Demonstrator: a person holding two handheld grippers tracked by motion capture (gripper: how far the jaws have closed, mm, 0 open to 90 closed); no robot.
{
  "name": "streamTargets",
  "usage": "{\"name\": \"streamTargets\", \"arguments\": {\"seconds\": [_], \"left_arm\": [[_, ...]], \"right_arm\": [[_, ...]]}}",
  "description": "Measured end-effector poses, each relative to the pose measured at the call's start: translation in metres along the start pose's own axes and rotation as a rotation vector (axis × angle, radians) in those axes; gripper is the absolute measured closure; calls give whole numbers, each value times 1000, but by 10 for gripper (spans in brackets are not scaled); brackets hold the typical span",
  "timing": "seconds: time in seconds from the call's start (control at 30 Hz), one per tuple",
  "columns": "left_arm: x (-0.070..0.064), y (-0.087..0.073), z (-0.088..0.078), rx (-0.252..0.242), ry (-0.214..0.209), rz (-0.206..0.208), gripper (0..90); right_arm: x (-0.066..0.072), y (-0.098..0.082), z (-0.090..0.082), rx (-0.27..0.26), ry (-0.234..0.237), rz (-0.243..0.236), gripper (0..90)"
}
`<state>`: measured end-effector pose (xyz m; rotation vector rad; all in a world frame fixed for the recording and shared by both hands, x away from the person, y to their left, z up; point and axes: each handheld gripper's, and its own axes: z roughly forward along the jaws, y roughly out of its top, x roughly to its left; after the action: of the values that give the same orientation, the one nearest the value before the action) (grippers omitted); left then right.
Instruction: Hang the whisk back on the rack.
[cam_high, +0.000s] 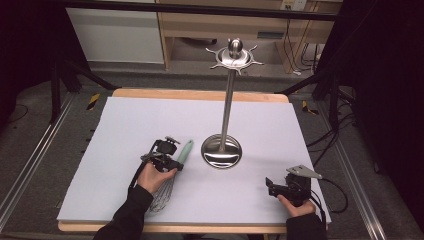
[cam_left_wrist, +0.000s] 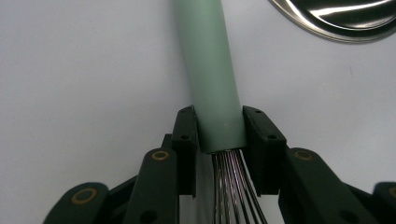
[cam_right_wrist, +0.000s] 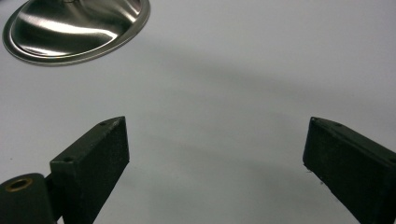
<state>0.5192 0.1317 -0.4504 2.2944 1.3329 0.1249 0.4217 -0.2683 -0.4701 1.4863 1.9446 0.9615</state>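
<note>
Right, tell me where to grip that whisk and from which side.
Grip the whisk on its green handle, at the end by the wires, coming from above. The handle is a smooth, firm cylinder lying flat on the table; the wires would flex. The left gripper is shut there now.

In the high view the left hand (cam_high: 152, 176) covers the upper part of the whisk's wires (cam_high: 162, 196), and the left gripper (cam_high: 172, 161) hides the lower end of the mint handle (cam_high: 185, 150). The left gripper view cuts the handle off at the top edge, and the stand's steel base (cam_left_wrist: 345, 21) at the corner
</note>
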Motion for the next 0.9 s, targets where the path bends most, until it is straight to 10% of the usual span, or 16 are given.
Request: {"name": "streamTargets", "arguments": {"seconds": [0.9], "left_arm": [[-5, -21, -48, -191, -41, 56, 690]], "right_arm": [[1, 0, 0, 0, -3, -2, 74]]}}
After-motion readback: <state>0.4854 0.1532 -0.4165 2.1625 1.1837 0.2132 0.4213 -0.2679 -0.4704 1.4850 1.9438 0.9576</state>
